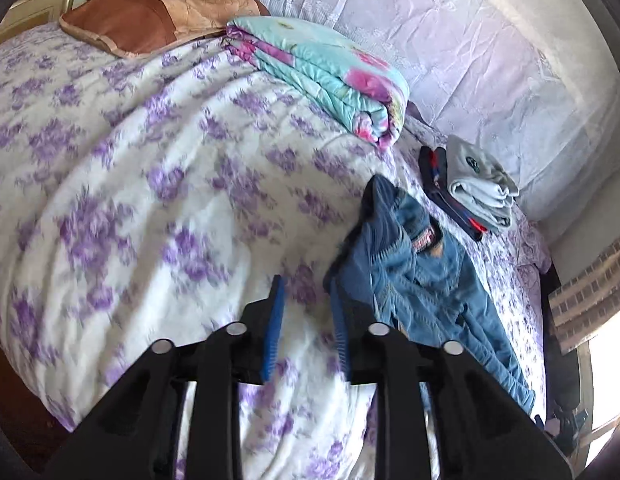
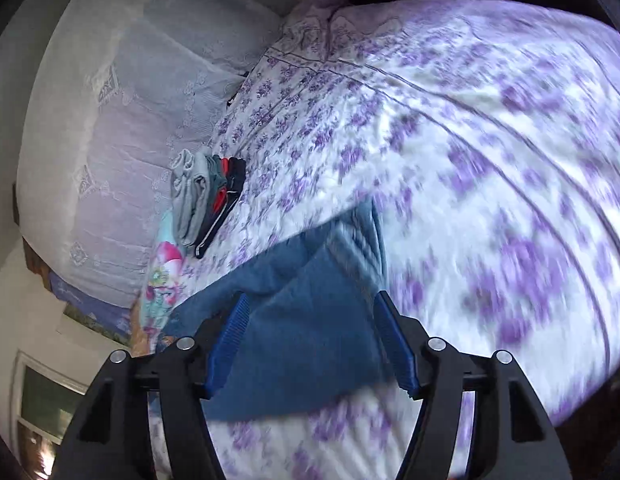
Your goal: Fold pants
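Blue denim pants (image 1: pixel 414 276) lie crumpled on the purple-flowered bedspread (image 1: pixel 149 184), waistband bunched up toward the far side. My left gripper (image 1: pixel 305 284) is open and empty, just left of the pants, its right finger by their edge. In the right wrist view the pants (image 2: pixel 305 320) spread flat under and between the fingers of my right gripper (image 2: pixel 312 300), which is open wide above the cloth and grips nothing. Both views are blurred.
A stack of folded clothes (image 1: pixel 470 192) sits by the lace-covered headboard (image 1: pixel 470 60); it also shows in the right wrist view (image 2: pixel 205 204). A folded floral quilt (image 1: pixel 326 72) and a brown pillow (image 1: pixel 149 16) lie at the far side.
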`<state>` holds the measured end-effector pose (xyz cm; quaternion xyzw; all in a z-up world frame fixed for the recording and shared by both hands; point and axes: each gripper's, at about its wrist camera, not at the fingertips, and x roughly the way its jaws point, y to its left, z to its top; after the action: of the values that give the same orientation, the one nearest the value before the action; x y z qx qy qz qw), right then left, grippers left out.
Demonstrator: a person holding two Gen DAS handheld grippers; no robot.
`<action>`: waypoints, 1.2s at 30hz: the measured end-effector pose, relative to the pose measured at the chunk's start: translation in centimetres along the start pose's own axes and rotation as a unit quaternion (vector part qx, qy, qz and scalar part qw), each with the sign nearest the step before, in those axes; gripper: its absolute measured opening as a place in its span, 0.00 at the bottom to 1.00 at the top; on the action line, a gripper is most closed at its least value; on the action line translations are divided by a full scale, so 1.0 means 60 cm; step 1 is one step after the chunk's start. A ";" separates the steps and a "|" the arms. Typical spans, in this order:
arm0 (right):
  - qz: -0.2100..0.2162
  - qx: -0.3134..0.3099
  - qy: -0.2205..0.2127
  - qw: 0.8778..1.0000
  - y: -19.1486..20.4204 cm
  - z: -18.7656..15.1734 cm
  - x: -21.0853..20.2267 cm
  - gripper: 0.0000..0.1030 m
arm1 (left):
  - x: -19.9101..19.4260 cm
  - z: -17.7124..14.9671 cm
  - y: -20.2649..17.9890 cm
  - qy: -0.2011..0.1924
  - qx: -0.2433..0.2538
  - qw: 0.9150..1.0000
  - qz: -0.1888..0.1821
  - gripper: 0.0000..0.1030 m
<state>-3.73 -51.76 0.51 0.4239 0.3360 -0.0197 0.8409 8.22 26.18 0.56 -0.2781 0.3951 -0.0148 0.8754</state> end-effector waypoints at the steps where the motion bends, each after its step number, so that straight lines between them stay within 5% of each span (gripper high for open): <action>1: -0.011 0.002 -0.003 1.000 -0.008 0.022 0.018 0.64 | 0.007 0.011 -0.005 0.005 0.002 1.000 -0.007 0.27; 6: 0.007 0.067 0.037 0.997 -0.063 0.076 0.100 0.63 | 0.061 0.047 -0.047 0.022 0.026 0.999 -0.010 0.39; 15: 0.022 0.028 0.082 0.996 -0.050 0.100 0.168 0.58 | 0.193 0.127 -0.106 0.084 0.054 0.995 -0.003 0.42; 20: -0.007 0.009 0.087 0.996 -0.038 0.103 0.190 0.31 | 0.244 0.152 -0.117 0.104 0.044 0.994 0.000 0.54; 28: -0.026 -0.001 0.083 0.996 -0.025 0.115 0.211 0.24 | 0.340 0.182 -0.165 0.180 0.045 0.981 -0.054 0.60; 30: -0.028 0.000 0.081 0.996 -0.024 0.116 0.208 0.24 | 0.369 0.178 -0.171 0.203 0.030 0.977 -0.063 0.57; 32: -0.032 -0.006 0.077 0.997 -0.021 0.119 0.205 0.23 | 0.376 0.175 -0.170 0.197 0.017 0.978 -0.061 0.27; 36: -0.029 -0.013 0.067 0.997 -0.009 0.129 0.198 0.22 | 0.345 0.168 -0.171 0.159 0.017 0.983 -0.094 0.18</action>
<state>9.56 -54.75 -3.55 0.4028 0.4040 -0.0115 0.8212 31.50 17.19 -3.11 -0.2930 0.5012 -0.1475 0.8008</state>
